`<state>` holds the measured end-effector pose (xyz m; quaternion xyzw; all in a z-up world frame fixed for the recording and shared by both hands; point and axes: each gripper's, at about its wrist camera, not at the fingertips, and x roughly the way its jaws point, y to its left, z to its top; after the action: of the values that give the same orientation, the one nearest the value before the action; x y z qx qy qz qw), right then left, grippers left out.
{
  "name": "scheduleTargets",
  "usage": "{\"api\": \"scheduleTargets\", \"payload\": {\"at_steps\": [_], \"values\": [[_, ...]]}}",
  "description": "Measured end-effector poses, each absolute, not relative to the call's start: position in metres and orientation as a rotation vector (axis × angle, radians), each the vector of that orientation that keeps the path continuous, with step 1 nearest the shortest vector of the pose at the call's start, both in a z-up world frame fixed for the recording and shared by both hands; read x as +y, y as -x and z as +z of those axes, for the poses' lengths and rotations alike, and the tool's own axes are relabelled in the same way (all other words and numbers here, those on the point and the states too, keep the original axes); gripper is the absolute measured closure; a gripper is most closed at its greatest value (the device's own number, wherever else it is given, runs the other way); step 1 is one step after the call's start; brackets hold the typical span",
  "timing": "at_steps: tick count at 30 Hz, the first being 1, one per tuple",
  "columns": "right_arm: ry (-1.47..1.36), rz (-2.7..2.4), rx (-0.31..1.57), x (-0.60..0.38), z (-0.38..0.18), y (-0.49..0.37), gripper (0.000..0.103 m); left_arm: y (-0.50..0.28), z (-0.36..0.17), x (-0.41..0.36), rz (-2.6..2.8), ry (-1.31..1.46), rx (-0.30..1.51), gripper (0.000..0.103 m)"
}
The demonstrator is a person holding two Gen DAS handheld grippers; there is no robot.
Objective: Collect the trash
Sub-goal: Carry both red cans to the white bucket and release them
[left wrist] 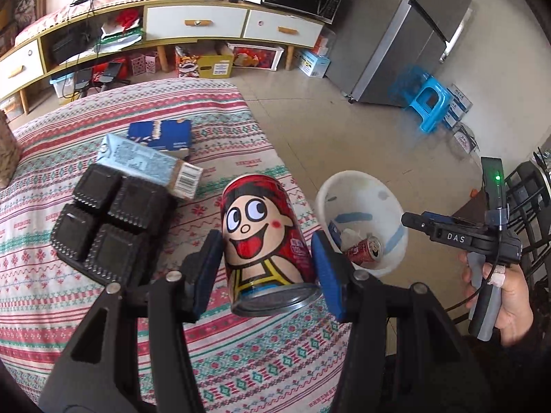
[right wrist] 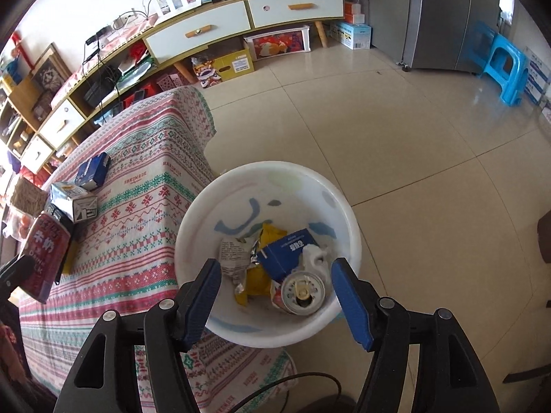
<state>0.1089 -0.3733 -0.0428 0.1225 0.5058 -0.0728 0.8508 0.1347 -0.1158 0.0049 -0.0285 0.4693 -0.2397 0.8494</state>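
My left gripper [left wrist: 267,272] is shut on a red cartoon-face can [left wrist: 267,241] and holds it above the patterned table, left of the white bin [left wrist: 358,186]. The can also shows at the left edge of the right wrist view [right wrist: 43,258]. My right gripper [right wrist: 277,296] is open and empty, directly above the white bin [right wrist: 268,172], which holds an opened can [right wrist: 303,292], a blue carton [right wrist: 289,253] and crumpled wrappers [right wrist: 237,254]. On the table lie a light blue carton [left wrist: 151,165], a dark blue carton [left wrist: 162,136] and a black tray [left wrist: 110,220].
The table carries a red-and-green patterned cloth [right wrist: 137,206]. Behind it stands a low cabinet with white drawers [left wrist: 196,22]. A grey fridge [left wrist: 413,34] and a blue stool [left wrist: 430,103] stand on the tiled floor to the right.
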Motion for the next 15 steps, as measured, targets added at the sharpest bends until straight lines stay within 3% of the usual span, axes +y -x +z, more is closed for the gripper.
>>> {"api": "scheduleTargets", "payload": {"at_steps": [15], "values": [[-0.282,-0.207,1.013,-0.423,-0.035,-0.043,0.034,-0.141,-0.025,-0.242,-0.652,-0.062,1.006,0.048]]}}
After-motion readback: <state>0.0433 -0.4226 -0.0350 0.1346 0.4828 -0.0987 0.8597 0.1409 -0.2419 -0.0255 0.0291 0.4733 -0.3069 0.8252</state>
